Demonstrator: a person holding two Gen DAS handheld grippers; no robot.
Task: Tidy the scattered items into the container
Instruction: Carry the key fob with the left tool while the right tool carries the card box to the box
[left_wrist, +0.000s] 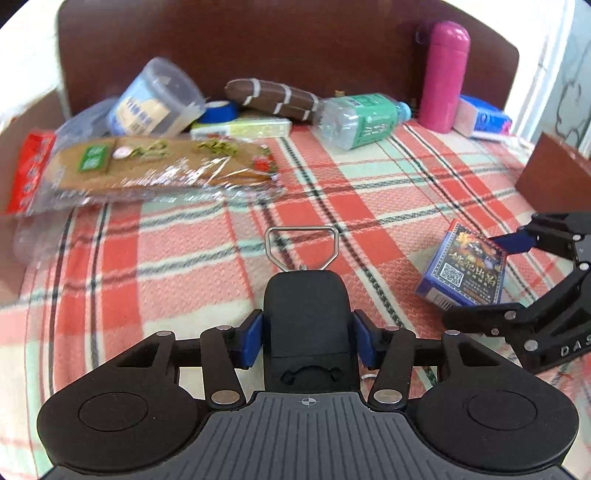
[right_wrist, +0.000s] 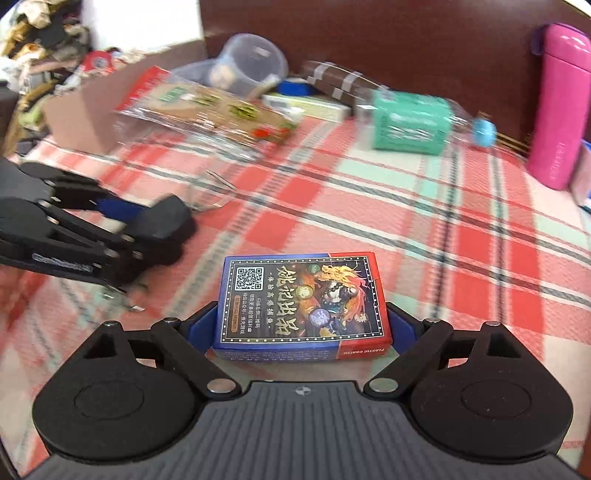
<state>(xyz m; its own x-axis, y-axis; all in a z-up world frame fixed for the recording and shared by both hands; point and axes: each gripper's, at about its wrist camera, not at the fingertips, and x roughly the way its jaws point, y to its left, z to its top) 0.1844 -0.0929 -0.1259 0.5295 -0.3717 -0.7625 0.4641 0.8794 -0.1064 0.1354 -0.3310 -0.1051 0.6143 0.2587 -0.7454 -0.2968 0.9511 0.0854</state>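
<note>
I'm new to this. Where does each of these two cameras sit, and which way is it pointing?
Left wrist view: mounted on the left gripper, looking forward over the plaid blanket toward the headboard; its jaws hold a black binder clip.
Right wrist view: mounted on the right gripper, facing the same way; its jaws hold a card box.
Shared: each sees the other gripper, the pink flask and the green-labelled bottle.

Woven plaid cloth blanket (left_wrist: 332, 206), glossy card box (right_wrist: 301, 299), crinkled clear plastic wrapper (left_wrist: 147, 170), matt pink flask (left_wrist: 443, 74).
</note>
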